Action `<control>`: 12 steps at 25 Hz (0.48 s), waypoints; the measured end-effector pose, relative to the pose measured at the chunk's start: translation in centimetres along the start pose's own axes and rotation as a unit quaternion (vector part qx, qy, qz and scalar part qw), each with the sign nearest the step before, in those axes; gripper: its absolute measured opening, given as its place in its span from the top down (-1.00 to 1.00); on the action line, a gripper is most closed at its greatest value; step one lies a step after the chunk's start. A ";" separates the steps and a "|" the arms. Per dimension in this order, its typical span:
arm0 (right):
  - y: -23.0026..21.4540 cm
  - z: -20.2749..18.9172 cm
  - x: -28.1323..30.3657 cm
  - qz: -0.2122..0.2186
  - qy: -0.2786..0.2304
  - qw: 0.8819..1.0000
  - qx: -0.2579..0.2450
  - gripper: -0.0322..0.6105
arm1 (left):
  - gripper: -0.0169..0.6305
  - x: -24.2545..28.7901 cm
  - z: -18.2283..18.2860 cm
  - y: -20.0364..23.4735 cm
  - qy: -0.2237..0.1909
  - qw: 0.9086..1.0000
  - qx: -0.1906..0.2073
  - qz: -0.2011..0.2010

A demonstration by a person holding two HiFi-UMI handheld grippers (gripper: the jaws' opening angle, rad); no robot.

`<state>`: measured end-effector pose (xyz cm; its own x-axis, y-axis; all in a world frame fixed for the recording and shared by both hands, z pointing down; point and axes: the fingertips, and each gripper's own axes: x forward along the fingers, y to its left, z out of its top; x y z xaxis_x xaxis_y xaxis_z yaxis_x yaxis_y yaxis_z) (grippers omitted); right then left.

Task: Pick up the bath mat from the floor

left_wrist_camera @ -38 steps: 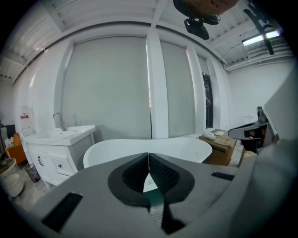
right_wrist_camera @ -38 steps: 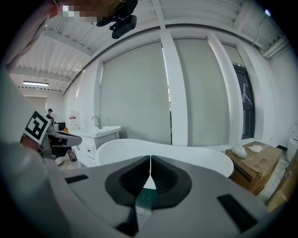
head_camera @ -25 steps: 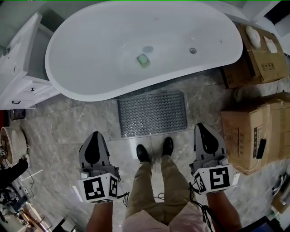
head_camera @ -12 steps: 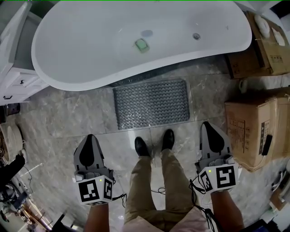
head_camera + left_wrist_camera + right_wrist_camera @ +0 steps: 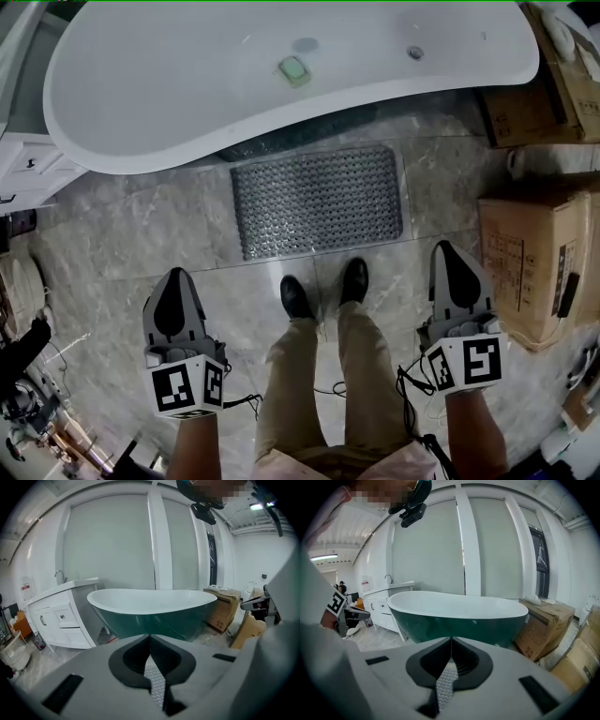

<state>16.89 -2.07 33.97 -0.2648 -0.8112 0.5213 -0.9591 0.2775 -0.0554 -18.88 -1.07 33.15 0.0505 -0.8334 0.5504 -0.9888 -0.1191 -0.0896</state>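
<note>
A grey studded bath mat [image 5: 317, 200] lies flat on the marble floor, its far edge tucked under the bathtub [image 5: 187, 84]. The person's black shoes [image 5: 295, 297] stand just short of its near edge. My left gripper [image 5: 173, 281] hangs at the lower left, its jaws shut with nothing in them. My right gripper [image 5: 453, 255] hangs at the lower right, likewise shut and empty. Both are well short of the mat, one to each side of the legs. In the left gripper view the shut left gripper [image 5: 150, 637] faces the green tub [image 5: 154, 616]; the right gripper [image 5: 451, 640] faces the tub [image 5: 459, 620] too.
Cardboard boxes [image 5: 534, 262] stand at the right, more behind them [image 5: 553, 84]. A white vanity cabinet [image 5: 23, 159] sits left of the tub. A green soap [image 5: 294, 69] lies in the tub. Cables and clutter [image 5: 28, 375] lie at the lower left.
Both grippers have sunk toward the floor. In the head view the tub and the mat have slid up and grown larger.
</note>
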 end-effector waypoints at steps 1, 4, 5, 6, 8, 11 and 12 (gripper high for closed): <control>-0.2 -0.4 0.2 -0.002 -0.001 1.000 -0.001 0.85 | 0.87 0.3 -0.4 0.1 0.000 1.000 0.000 0.000; -1.0 -1.6 0.7 -0.010 -0.004 1.000 -0.002 0.85 | 0.87 1.3 -1.9 0.2 0.001 1.000 -0.001 0.001; -1.2 -1.9 1.0 -0.013 -0.005 1.000 -0.003 0.84 | 0.87 1.8 -2.4 0.3 0.000 1.000 -0.001 0.001; -1.5 -2.3 1.3 -0.015 -0.007 1.000 -0.003 0.84 | 0.87 2.3 -2.9 0.3 0.000 1.000 -0.001 0.001; -1.9 -3.2 1.9 -0.018 -0.009 1.000 -0.004 0.84 | 0.87 3.2 -3.8 0.3 -0.003 1.000 0.000 0.000; -2.3 -4.7 2.9 -0.020 -0.009 1.000 -0.006 0.84 | 0.87 4.5 -4.9 0.3 -0.007 1.000 0.005 -0.002; -2.4 -5.2 3.3 -0.020 -0.009 1.000 -0.007 0.84 | 0.87 5.0 -5.3 0.4 -0.008 1.000 0.006 -0.002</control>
<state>18.89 -2.74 40.22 -0.2273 -0.8309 0.5079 -0.9678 0.2507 -0.0230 -19.72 -2.40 40.24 0.0574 -0.8418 0.5368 -0.9869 -0.1289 -0.0967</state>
